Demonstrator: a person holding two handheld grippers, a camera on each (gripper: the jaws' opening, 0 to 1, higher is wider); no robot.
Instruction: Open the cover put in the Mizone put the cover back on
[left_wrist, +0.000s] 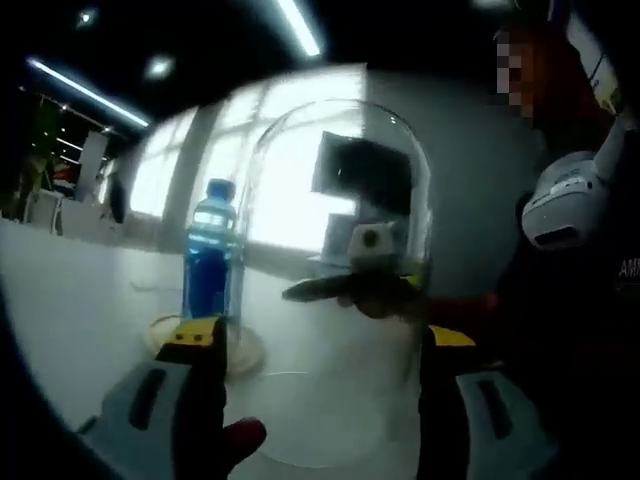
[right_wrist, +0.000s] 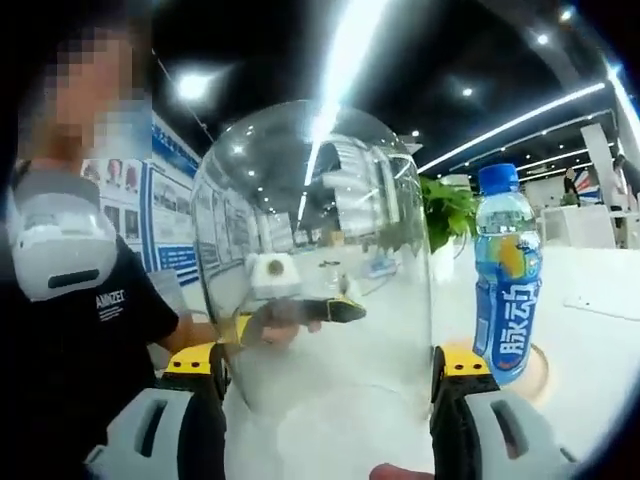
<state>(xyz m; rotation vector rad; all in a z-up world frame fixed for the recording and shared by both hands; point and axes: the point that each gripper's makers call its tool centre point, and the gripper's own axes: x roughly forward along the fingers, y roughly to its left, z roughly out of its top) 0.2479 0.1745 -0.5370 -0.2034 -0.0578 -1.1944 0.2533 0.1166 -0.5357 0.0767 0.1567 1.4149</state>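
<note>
Clear glass dome cover (right_wrist: 315, 260) lifted, beside upright blue Mizone bottle (right_wrist: 507, 275) on round base (left_wrist: 240, 350)

Probably an exhibition hall, wall display panels (right_wrist: 165, 205), strip ceiling lights (right_wrist: 345, 55)

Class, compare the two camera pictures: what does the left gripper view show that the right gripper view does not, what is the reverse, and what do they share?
Left gripper view alone: bright windows behind the table. Right gripper view alone: a green plant and wall posters. Shared: the glass dome, the blue bottle standing on a round base, the white table, and the opposite gripper seen through the glass.
</note>
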